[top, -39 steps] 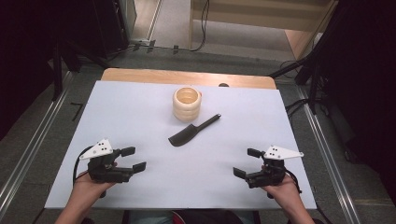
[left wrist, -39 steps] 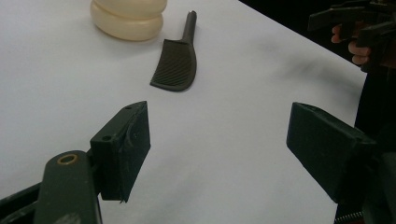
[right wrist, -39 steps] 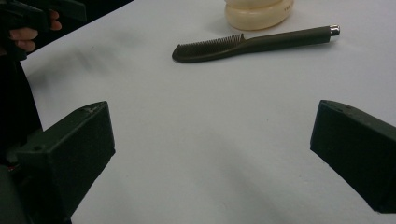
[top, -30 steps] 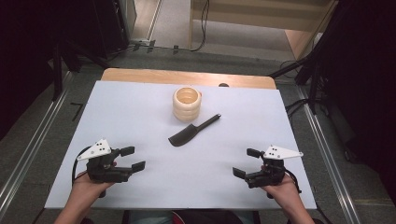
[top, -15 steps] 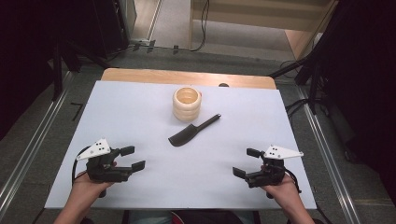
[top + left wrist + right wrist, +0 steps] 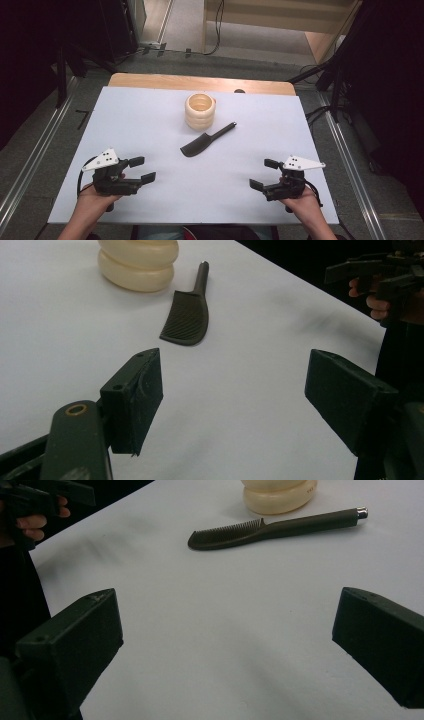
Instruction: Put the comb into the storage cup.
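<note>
white table [image 6: 150, 120] sheet; grey floor [image 6: 185, 25] beyond

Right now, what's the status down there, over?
Left claw and right claw open, empty, near table edge. Flat black plastic comb lies beside cream ribbed cup, untouched. White tabletop between claws and comb bare.

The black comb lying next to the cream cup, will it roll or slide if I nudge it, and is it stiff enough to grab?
The comb lies flat on the smooth white table, so it would probably slide, not roll. It looks like thin hard plastic: likely stiff and light. Its low profile may make pinching awkward; the rounder handle seems the easier grip.
</note>
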The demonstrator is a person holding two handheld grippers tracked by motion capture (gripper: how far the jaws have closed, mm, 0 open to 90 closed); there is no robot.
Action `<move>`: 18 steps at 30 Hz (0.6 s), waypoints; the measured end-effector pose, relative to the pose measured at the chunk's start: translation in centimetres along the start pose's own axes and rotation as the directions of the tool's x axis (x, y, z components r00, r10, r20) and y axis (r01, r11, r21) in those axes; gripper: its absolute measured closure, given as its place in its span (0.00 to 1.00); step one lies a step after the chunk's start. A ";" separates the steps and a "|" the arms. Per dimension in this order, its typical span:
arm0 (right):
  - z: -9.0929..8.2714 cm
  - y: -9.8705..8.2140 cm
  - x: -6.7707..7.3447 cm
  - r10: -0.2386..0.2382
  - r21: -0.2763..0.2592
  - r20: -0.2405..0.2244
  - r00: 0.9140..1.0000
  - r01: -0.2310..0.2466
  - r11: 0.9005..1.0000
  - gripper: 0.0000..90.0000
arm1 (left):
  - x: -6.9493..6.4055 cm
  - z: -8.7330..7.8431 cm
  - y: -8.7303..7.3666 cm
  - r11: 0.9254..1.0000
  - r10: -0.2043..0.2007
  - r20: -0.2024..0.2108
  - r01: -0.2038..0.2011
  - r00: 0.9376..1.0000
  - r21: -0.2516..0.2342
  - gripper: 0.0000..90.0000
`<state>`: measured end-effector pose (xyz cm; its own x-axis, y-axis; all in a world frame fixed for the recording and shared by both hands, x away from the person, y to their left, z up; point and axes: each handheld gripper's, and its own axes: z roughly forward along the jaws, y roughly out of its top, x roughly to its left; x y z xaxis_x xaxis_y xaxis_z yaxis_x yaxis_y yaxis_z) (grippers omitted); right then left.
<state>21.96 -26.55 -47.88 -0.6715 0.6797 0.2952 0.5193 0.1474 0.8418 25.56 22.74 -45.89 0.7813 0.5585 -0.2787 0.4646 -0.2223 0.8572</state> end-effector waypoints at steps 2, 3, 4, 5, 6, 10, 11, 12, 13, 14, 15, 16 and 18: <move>0.0 0.0 0.0 0.001 0.000 -0.001 1.000 -0.001 1.000 0.00 | 0.0 0.0 0.0 1.000 -0.001 0.001 0.001 1.000 0.001 0.27; 0.0 0.0 0.0 0.001 0.000 0.000 1.000 -0.001 1.000 0.00 | 0.0 0.0 0.0 1.000 -0.002 0.001 0.002 1.000 0.000 0.27; 0.0 0.0 0.0 0.000 0.000 0.001 1.000 0.000 1.000 0.00 | 0.0 0.0 0.0 1.000 -0.002 0.001 0.002 1.000 -0.001 0.27; 0.0 0.0 0.0 0.000 0.001 0.001 1.000 0.000 1.000 0.00 | 0.0 0.0 0.0 1.000 -0.004 0.001 0.004 1.000 -0.001 0.27; 0.0 0.0 0.0 0.001 0.001 0.003 1.000 -0.001 1.000 0.00 | 0.0 0.0 0.0 1.000 -0.005 0.001 0.005 1.000 0.001 0.27; 0.0 0.0 0.0 0.002 0.002 0.005 1.000 -0.002 1.000 0.00 | 0.0 0.0 0.0 1.000 -0.004 0.001 0.004 1.000 0.001 0.27; 0.0 0.1 -0.1 -0.004 0.000 0.009 1.000 0.004 1.000 0.00 | 0.0 0.0 0.0 1.000 -0.004 0.002 0.004 1.000 0.000 0.27; 0.0 0.1 -0.1 -0.004 0.000 0.009 1.000 0.004 1.000 0.00 | 0.0 0.0 0.0 1.000 -0.004 0.002 0.004 1.000 0.000 0.27; 0.0 0.2 -0.1 0.007 -0.002 0.012 1.000 -0.007 1.000 0.00 | 0.0 0.0 0.0 1.000 -0.005 0.002 0.005 1.000 -0.001 0.27; 0.0 0.4 -0.1 0.027 -0.007 0.016 1.000 -0.027 1.000 0.00 | 0.0 0.0 0.0 1.000 -0.007 -0.001 0.007 1.000 -0.001 0.27; 0.0 0.5 -0.2 0.034 -0.006 0.025 0.999 -0.034 0.999 0.00 | 0.0 0.0 0.0 1.000 -0.008 0.000 0.008 1.000 -0.001 0.27; 0.0 0.6 -0.2 0.038 -0.006 0.037 0.999 -0.037 0.999 0.00 | 0.0 0.0 0.0 1.000 -0.009 0.000 0.009 1.000 -0.002 0.27; 0.1 0.7 -0.3 0.045 -0.013 0.057 0.997 -0.044 0.999 0.00 | 0.1 0.0 0.0 1.000 -0.008 -0.003 0.008 1.000 -0.001 0.27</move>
<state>22.59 -26.60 -47.42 -0.6164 0.7253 0.3066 0.5413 0.1076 0.8339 25.63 22.74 -45.88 0.7763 0.5624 -0.2846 0.4705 -0.2165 0.8554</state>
